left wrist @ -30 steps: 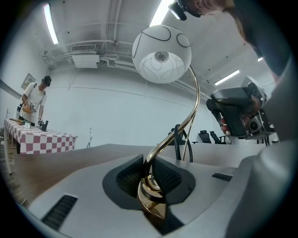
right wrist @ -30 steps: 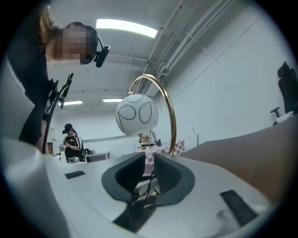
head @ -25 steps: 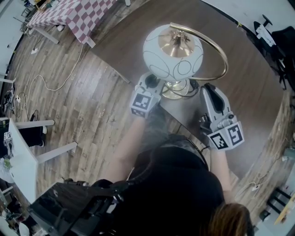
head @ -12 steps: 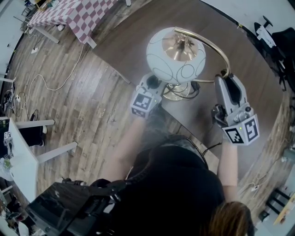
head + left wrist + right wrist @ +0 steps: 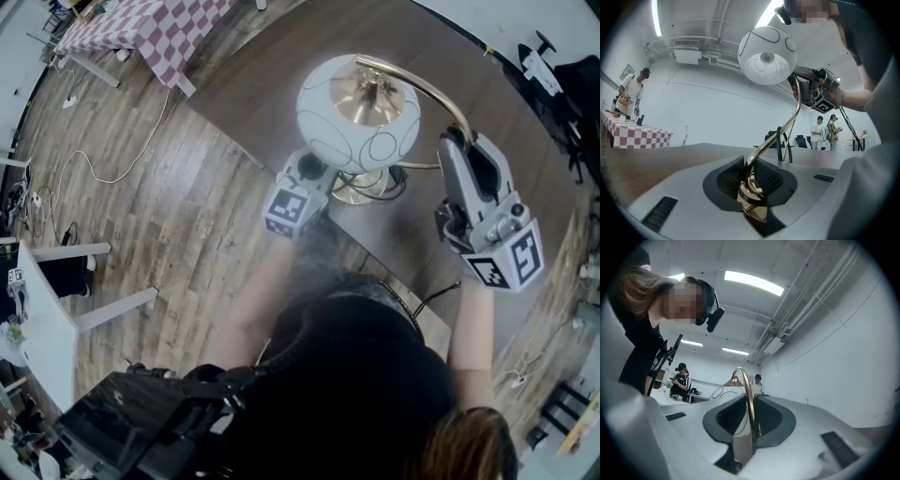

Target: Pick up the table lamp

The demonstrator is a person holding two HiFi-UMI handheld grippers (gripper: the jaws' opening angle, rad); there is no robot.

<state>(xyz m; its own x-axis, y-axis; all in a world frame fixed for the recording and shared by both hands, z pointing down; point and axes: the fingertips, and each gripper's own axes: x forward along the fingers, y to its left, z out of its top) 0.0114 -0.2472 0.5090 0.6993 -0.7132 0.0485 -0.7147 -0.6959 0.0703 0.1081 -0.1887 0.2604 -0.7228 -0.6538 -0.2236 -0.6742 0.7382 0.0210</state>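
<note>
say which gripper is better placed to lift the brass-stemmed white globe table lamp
Probably left: the left gripper clamps the lamp stem low by its base; the right gripper has just closed its jaws on the high arc.

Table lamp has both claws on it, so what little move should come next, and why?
Probably raise both claws slowly together, straight up. The left claw pinches the table lamp low on its gold stem, by the base. The right claw, whose jaws have just been closing, has the curved rod between them higher up. The base looks to sit on the table.
</note>
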